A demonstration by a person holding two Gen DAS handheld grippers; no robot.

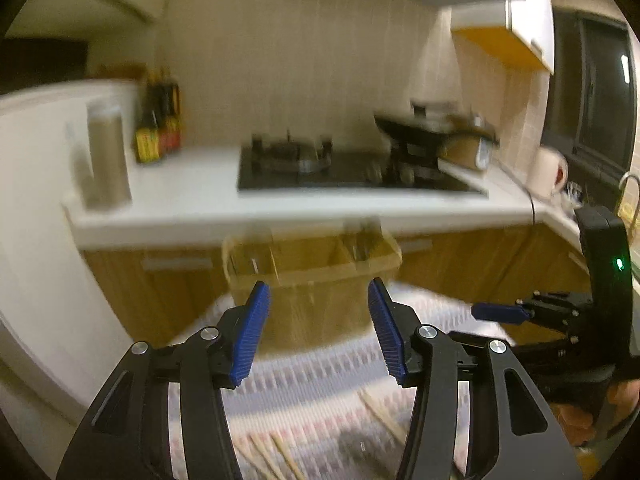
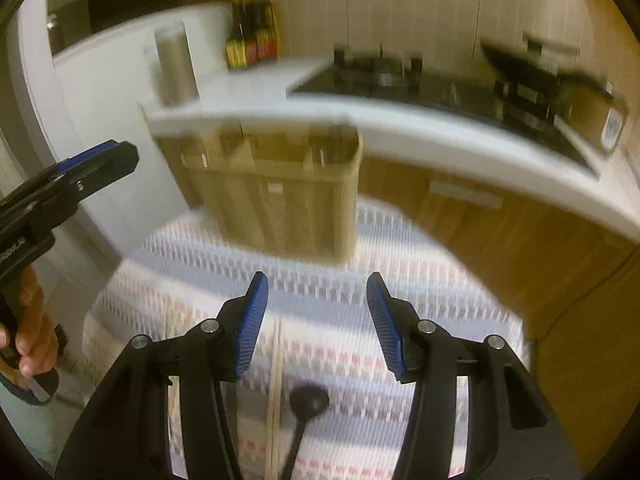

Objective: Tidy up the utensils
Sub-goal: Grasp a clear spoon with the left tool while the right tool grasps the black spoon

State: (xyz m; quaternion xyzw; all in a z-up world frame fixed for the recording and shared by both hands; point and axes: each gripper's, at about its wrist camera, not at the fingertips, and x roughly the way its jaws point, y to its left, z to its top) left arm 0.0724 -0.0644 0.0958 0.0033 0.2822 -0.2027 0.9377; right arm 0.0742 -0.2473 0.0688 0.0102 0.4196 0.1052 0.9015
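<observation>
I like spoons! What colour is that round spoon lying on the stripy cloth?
The round-bowled spoon is black, seen best in the right wrist view.

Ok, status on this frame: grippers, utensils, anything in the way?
Left gripper open, empty. Right gripper open, empty. Chopsticks and black spoon lie on the striped cloth; wooden holder stands beyond. Nothing blocking.

Both pictures are blurry. The wooden box (image 2: pixel 280 196) looks smeared, so what sits inside is unclear. The black spoon (image 2: pixel 306 404) and the chopsticks (image 1: pixel 276 456) run off the bottom edge.
</observation>
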